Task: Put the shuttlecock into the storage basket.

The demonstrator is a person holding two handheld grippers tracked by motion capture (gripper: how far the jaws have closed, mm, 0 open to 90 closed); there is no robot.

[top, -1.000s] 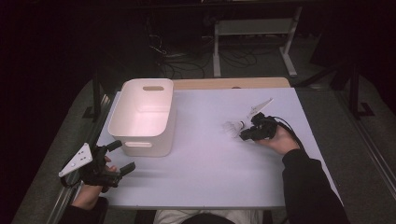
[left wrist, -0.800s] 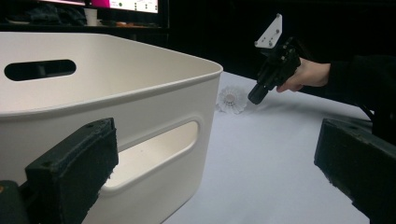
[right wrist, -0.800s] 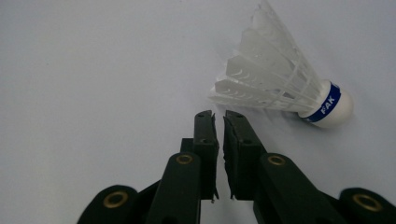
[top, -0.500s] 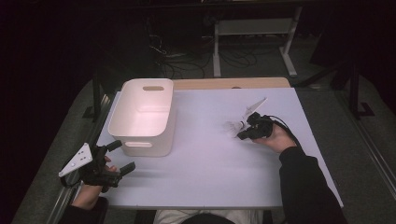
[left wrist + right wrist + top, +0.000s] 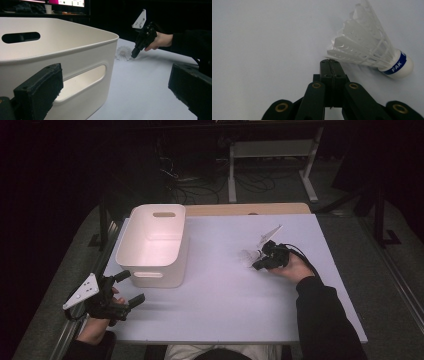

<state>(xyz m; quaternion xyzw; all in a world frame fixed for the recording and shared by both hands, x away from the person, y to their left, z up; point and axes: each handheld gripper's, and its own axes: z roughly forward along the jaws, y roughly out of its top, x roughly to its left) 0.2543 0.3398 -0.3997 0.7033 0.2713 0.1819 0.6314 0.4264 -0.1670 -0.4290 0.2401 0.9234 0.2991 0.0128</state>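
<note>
both jaws of my right gripper (image 5: 331,65) are pressed flat together, and they have just been closing. whether their tips pinch a feather edge or only touch it, i cannot tell. the shuttlecock (image 5: 372,47) lies on its side on the table (image 5: 262,37), just past the tips and off to the right, skirt toward them, cork pointing away. my left gripper (image 5: 131,287) stands wide open with nothing in it, just beside the bin (image 5: 155,242), well apart from the shuttlecock.
</note>
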